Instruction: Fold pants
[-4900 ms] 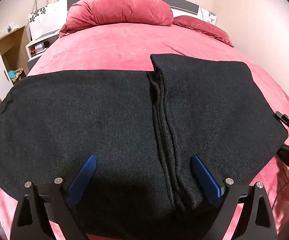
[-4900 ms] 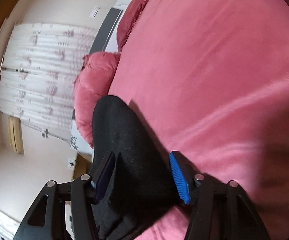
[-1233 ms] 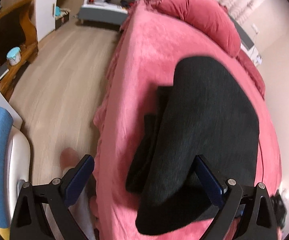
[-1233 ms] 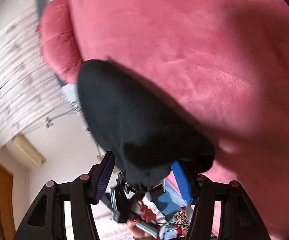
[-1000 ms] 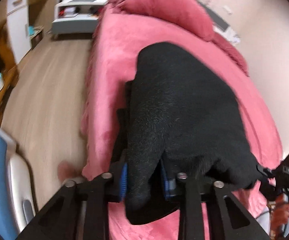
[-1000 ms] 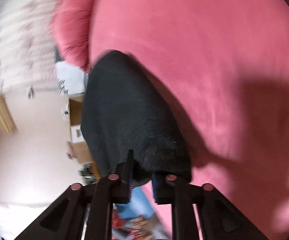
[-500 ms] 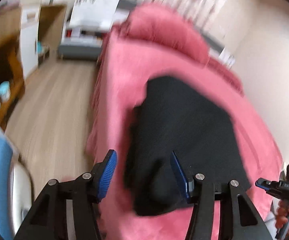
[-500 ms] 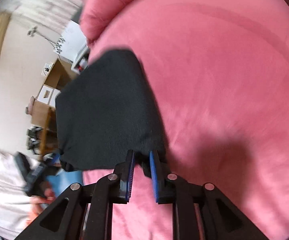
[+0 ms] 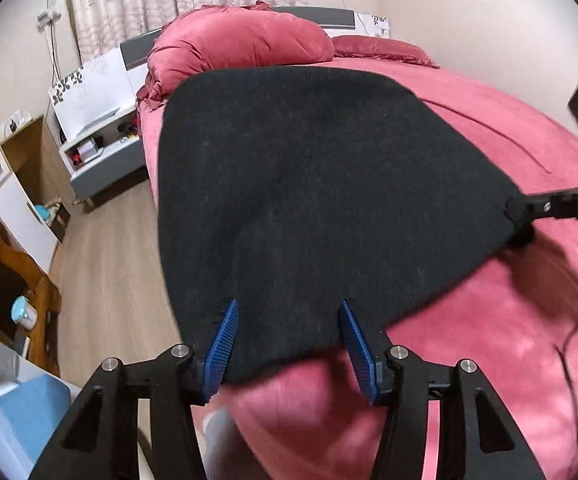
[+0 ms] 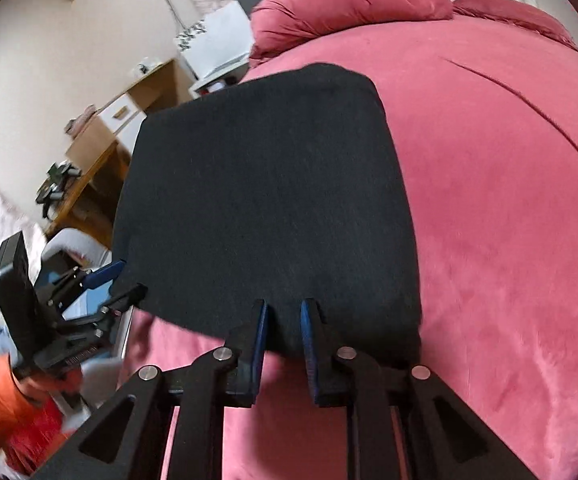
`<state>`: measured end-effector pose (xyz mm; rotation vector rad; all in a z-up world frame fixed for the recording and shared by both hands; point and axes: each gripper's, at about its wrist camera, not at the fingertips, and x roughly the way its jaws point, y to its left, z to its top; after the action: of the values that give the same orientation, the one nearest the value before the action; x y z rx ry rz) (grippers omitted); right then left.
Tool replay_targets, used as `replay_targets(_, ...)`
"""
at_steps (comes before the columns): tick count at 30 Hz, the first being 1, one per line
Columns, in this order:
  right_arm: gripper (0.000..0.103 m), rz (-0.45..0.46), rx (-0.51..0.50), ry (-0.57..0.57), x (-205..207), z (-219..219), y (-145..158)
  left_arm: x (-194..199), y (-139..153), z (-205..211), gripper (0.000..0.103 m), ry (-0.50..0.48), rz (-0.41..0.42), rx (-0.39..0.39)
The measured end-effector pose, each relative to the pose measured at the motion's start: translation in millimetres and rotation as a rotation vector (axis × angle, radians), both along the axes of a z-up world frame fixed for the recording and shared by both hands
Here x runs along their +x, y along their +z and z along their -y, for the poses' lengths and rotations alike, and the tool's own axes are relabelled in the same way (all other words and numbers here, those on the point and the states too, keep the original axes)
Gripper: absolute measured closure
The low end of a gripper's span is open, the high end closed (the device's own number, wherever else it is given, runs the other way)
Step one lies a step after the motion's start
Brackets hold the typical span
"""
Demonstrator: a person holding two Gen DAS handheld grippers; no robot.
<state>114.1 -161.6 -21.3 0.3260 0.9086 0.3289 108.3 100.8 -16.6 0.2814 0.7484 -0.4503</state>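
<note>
A folded black knit pair of pants (image 9: 321, 200) lies flat at the near edge of a pink velvety bed (image 9: 509, 328), filling mid-frame. The left gripper (image 9: 287, 342), lower centre, stands spread, cloth edge between its blue pads untouched. The right gripper (image 10: 283, 336) is narrowly parted at the near hem, apparently not pinching. Both should probably back straight off without dragging cloth. Count: one pants, two grippers, two pink pillows (image 9: 245, 42).
</note>
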Motion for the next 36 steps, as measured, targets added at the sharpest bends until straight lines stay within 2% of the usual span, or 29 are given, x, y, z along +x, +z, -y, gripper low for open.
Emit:
replay_targets(3,0.086,-0.077,0.016,-0.004,1.0,9.6,-4.9,2.2,22.1,-13.3,0.049,-0.010,0.010,-0.106)
replay_targets(5,0.083,-0.050,0.080,-0.030,-0.3,23.8,4.8,10.8,41.3,-22.9,0.045,0.014,0.036,-0.185)
replay_targets(7,0.076,0.015,0.103,-0.066,-3.0,37.3,21.2,35.7,56.5,-24.8,0.026,0.085,0.058,-0.208)
replay_targets(10,0.063,0.101,0.096,-0.118,14.3,49.8,43.1,69.3,58.6,-26.9,0.009,0.183,0.075,-0.145)
replay_targets(12,0.055,0.102,0.068,-0.126,35.4,54.9,47.9,95.4,47.6,-24.9,0.008,0.218,0.010,-0.087)
replay_targets(14,0.054,0.088,0.036,-0.114,52.9,64.2,44.7,117.4,31.8,-22.3,0.004,0.228,-0.100,-0.034)
replay_targets(16,0.052,0.061,0.010,-0.089,70.4,64.5,39.0,130.1,20.2,-25.3,0.000,0.214,-0.187,-0.048)
replay_targets(19,0.047,-0.005,0.018,-0.038,89.2,73.3,18.8,141.8,6.5,-38.2,0.000,0.191,-0.308,-0.159)
replay_targets(21,0.044,-0.037,0.057,-0.014,101.5,74.9,8.2,149.5,-4.0,-50.2,0.000,0.189,-0.414,-0.264)
replay_targets(23,0.042,-0.071,0.138,0.018,109.4,79.6,-2.0,161.7,-17.2,-60.2,0.000,0.190,-0.533,-0.368)
replay_targets(26,0.042,-0.128,0.243,0.073,120.7,83.1,-17.3,171.0,-32.6,-67.1,0.000,0.172,-0.633,-0.456)
replay_targets(31,0.039,-0.161,0.347,0.159,133.6,81.3,-28.4,182.8,-42.5,-63.0,0.000,0.109,-0.668,-0.479)
replay_targets(36,0.035,-0.153,0.381,0.181,146.7,69.3,-30.8,179.7,-37.5,-48.3,0.000,0.090,-0.641,-0.434)
